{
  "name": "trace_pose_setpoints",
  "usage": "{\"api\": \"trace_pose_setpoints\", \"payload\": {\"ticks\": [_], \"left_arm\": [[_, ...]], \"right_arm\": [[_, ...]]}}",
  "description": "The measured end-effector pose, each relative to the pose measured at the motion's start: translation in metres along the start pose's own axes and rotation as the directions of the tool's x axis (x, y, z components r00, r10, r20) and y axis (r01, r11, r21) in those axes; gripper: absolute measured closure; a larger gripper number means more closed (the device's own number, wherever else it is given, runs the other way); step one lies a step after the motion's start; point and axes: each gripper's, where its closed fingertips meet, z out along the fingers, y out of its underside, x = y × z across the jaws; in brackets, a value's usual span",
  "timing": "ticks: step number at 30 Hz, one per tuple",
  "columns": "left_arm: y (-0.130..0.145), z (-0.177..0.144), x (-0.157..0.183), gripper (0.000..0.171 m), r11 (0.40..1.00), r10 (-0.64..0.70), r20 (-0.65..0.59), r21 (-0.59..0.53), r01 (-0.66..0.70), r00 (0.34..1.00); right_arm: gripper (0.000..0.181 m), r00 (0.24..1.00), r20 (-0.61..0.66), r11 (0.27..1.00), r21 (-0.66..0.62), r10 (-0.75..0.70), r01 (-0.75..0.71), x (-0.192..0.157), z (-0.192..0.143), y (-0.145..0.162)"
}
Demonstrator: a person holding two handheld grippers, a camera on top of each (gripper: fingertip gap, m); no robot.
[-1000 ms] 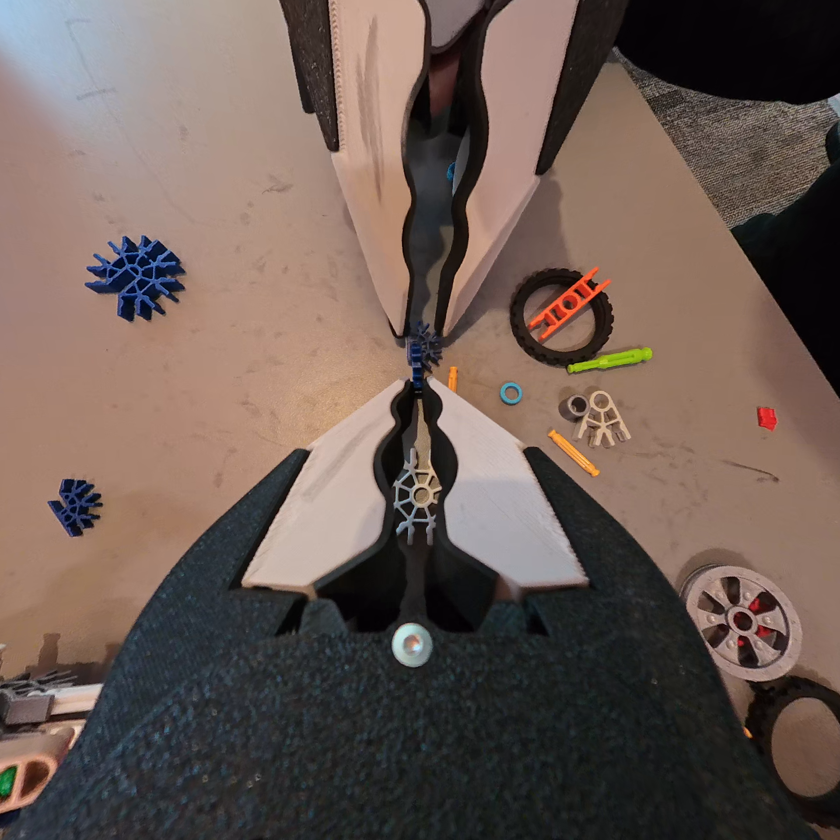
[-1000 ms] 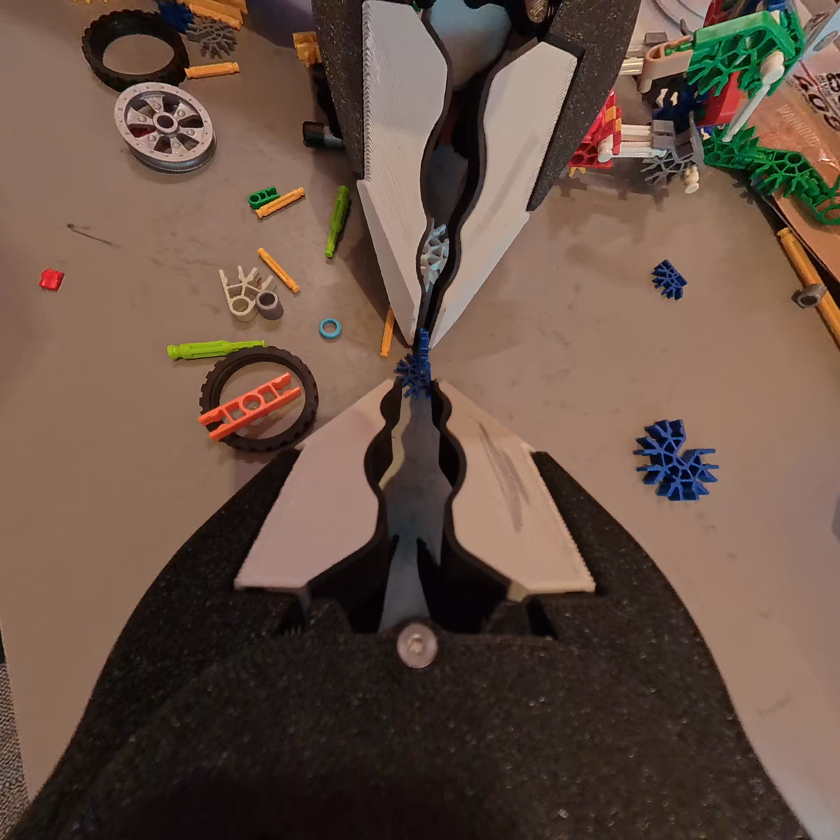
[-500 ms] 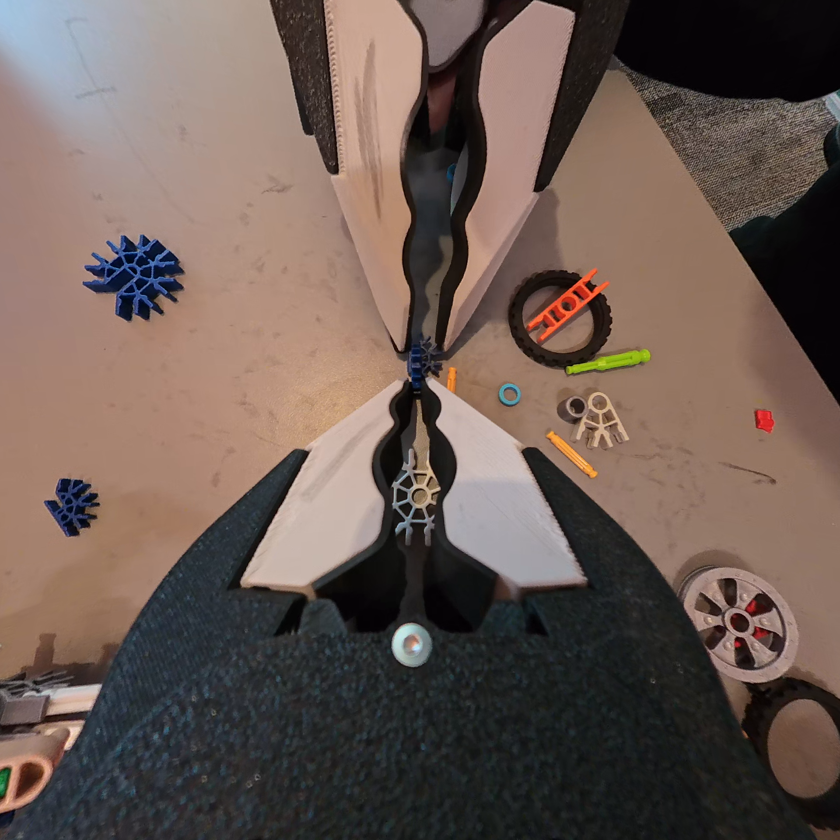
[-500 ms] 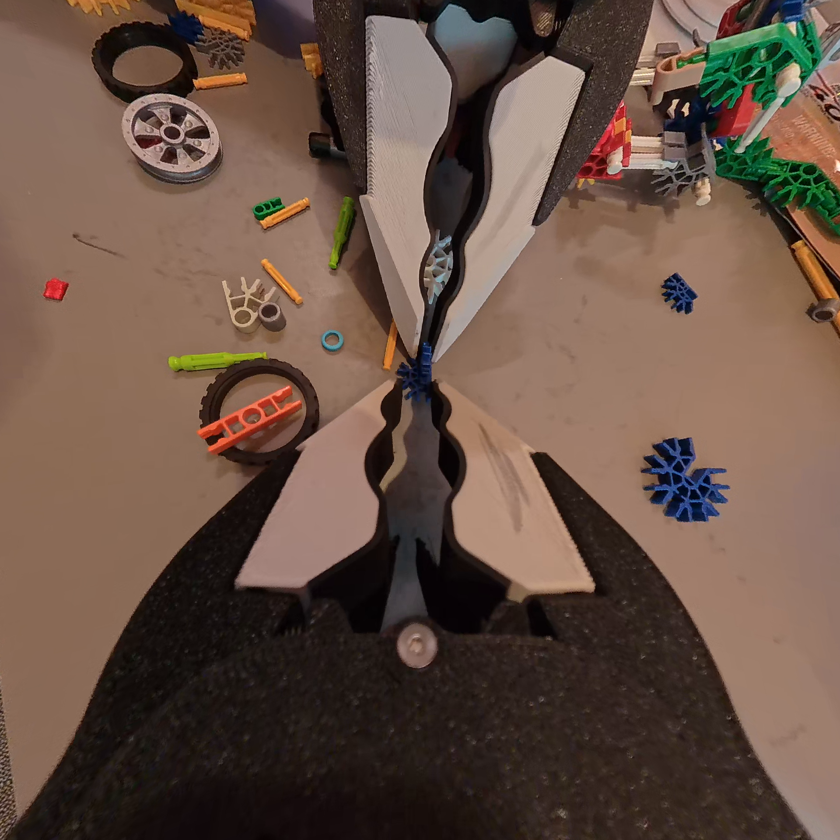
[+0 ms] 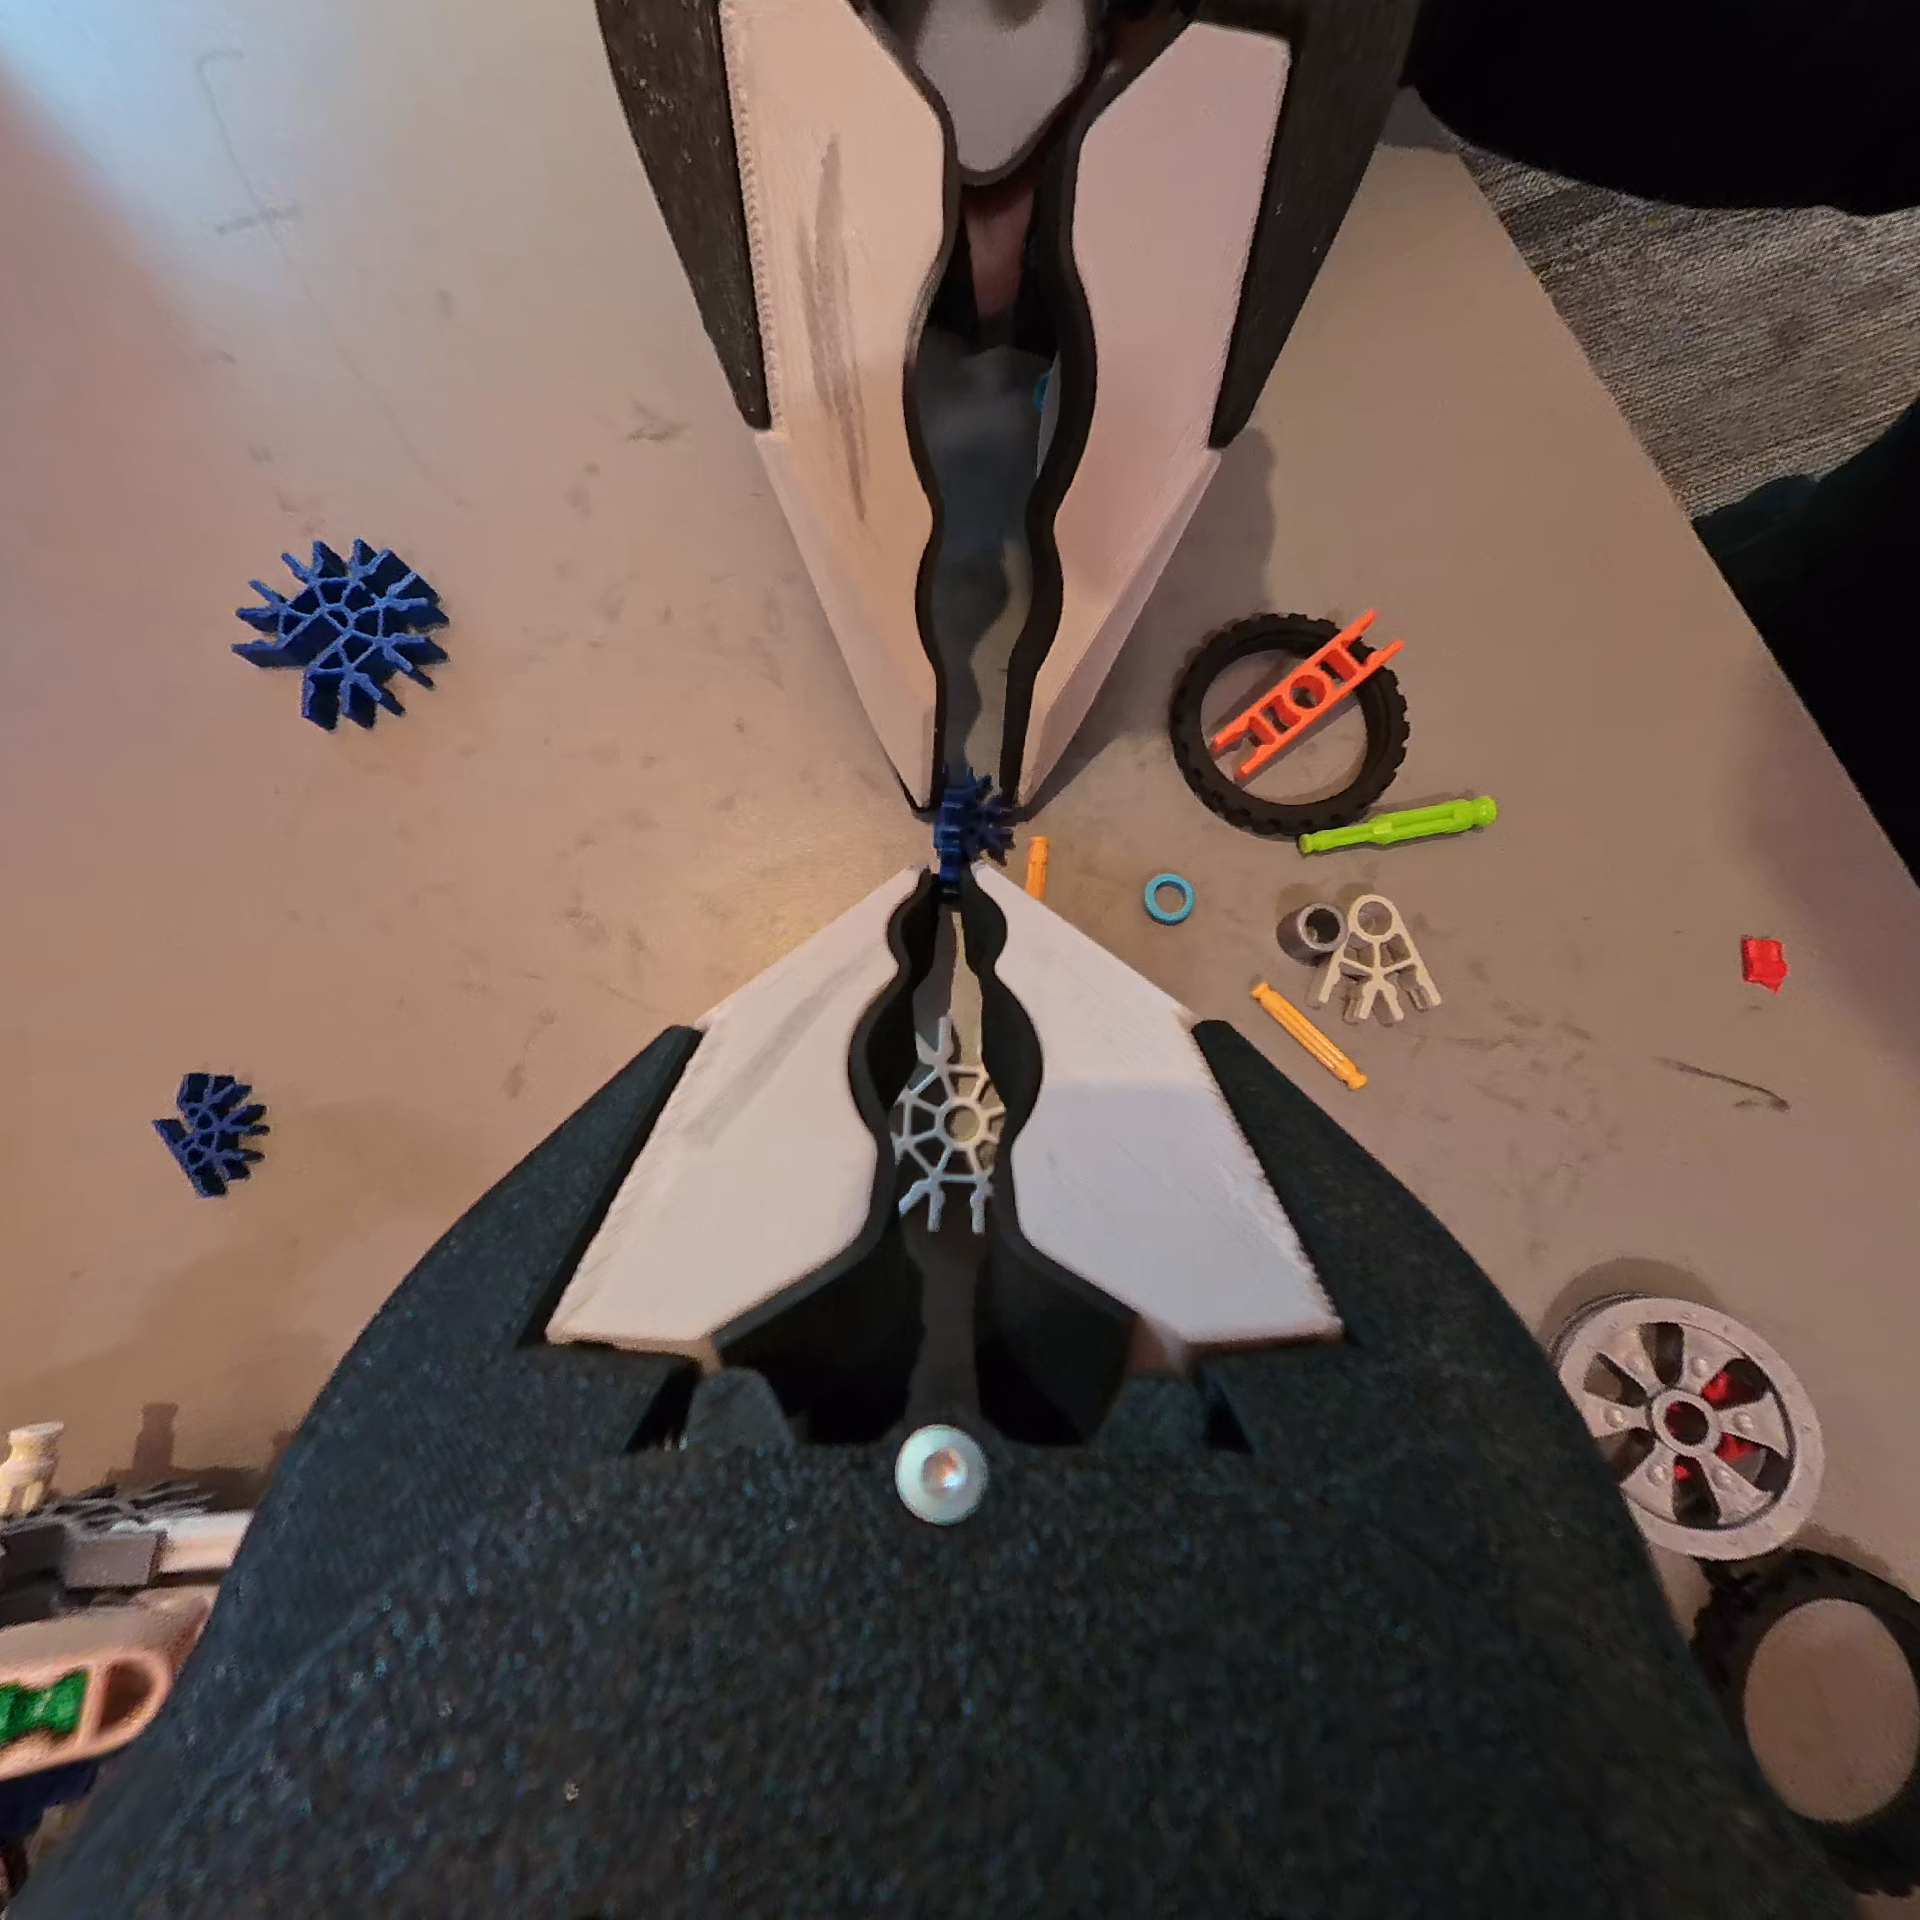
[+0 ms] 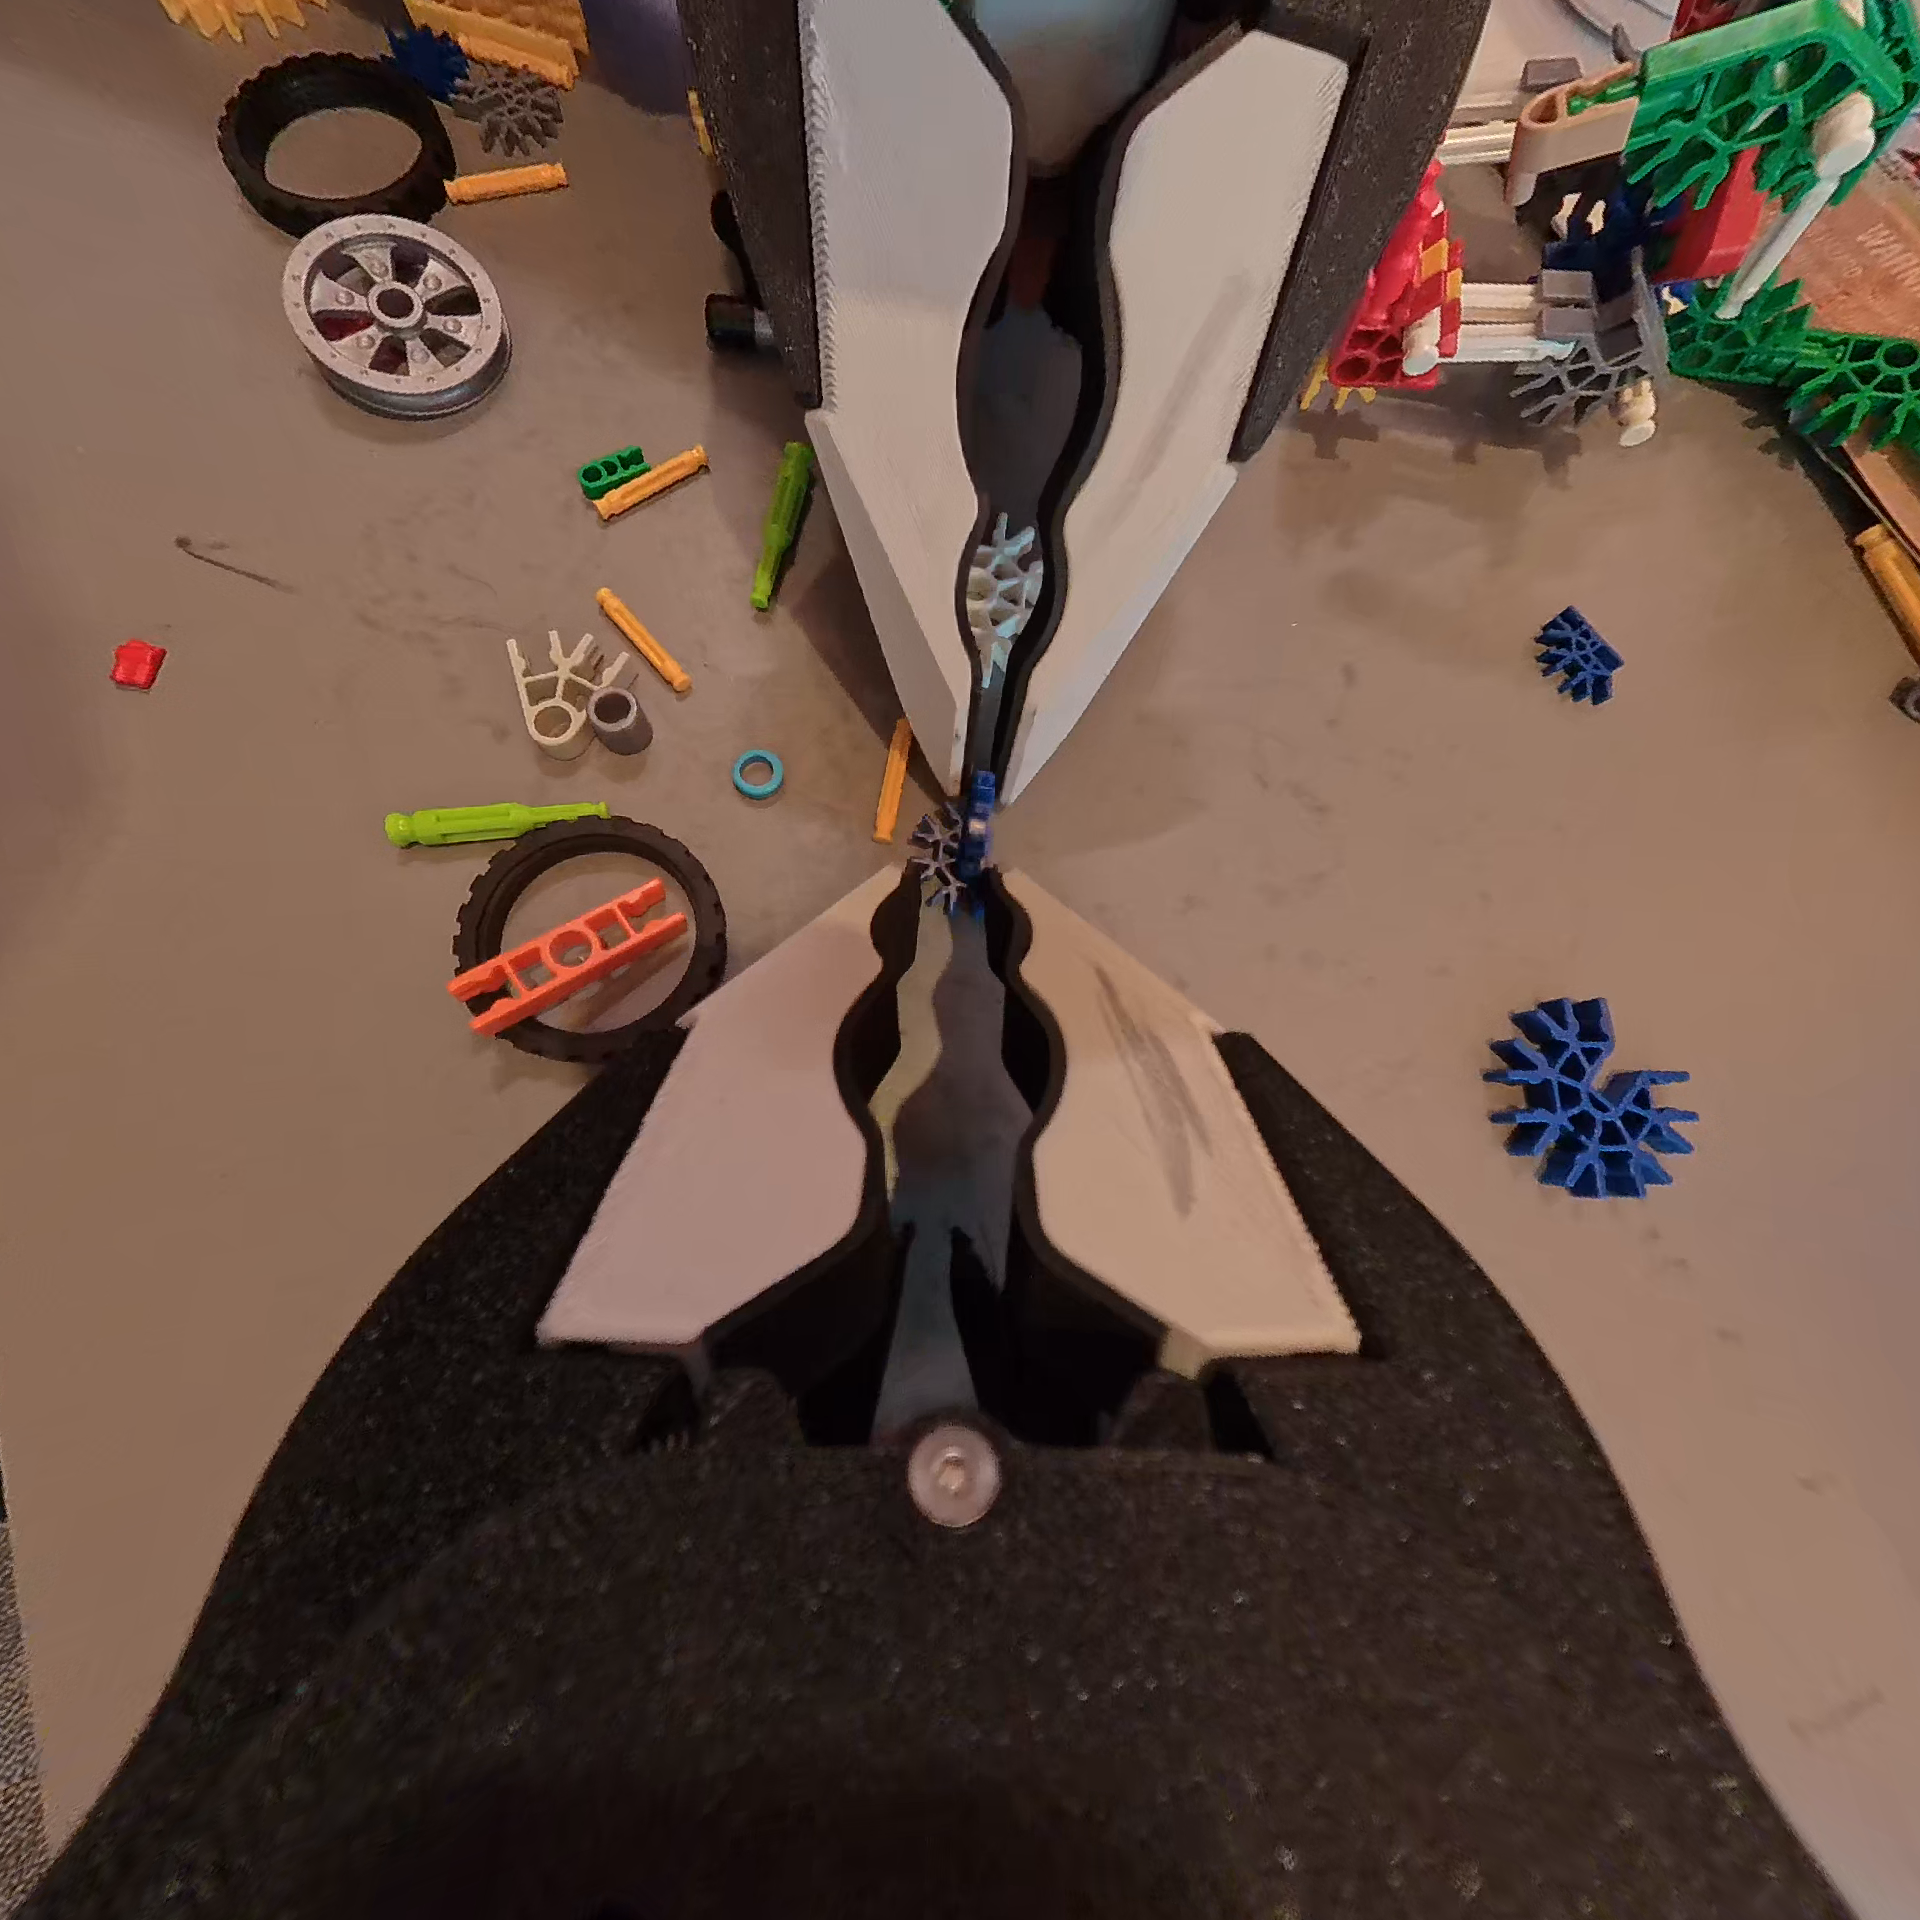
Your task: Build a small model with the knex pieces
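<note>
My left gripper [image 5: 943, 883] is shut on a thin blue rod; a pale grey snowflake connector [image 5: 951, 1127] sits between its fingers. My right gripper [image 5: 971, 792] comes in from the top, tip to tip with it, shut on a small blue snowflake connector [image 5: 971, 819]. In the right wrist view my right gripper [image 6: 951, 888] holds the blue connector [image 6: 943, 852] against the rod's blue end [image 6: 981, 808], which sticks out of the left gripper [image 6: 977, 774]. The pale connector [image 6: 1003, 592] shows between the left fingers. Both hover just above the brown table [image 5: 520, 883].
A black tyre [image 5: 1387, 748] with an orange piece [image 5: 1299, 707], a green rod [image 5: 1397, 826], small loose parts and a grey wheel hub [image 5: 1688, 1439] lie to the right. Two blue connectors [image 5: 343, 634] [image 5: 213, 1132] lie to the left. A green and red model [image 6: 1766, 208] stands at the far right. The tips of both grippers are at nearly the same place.
Both grippers stay shut and tip to tip. They have drifted slightly over the table, and the blue connector has turned a little at the rod's end.
</note>
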Motion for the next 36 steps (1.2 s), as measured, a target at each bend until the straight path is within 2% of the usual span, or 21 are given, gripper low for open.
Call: {"api": "trace_pose_setpoints", "payload": {"ticks": [5,32,36], "left_arm": [[0.0061,-0.0023,-0.0024,0.168,1.000,-0.005,0.010,-0.020,0.005,1.000],[0.0024,0.0024,-0.0012,0.171,0.994,0.080,0.053,-0.078,-0.076,0.995],[0.0030,0.0021,-0.0014,0.171,0.995,0.078,0.053,-0.071,-0.074,0.996]], "right_arm": [[0.170,1.000,0.002,1.000,-0.001,0.000,0.000,0.0004,-0.0002,0.0006],[0.169,1.000,0.009,1.000,-0.006,0.005,-0.005,-0.0004,0.0023,-0.0009],[0.165,1.000,-0.018,1.000,0.007,0.011,-0.011,0.0023,-0.0004,-0.0008]]}}
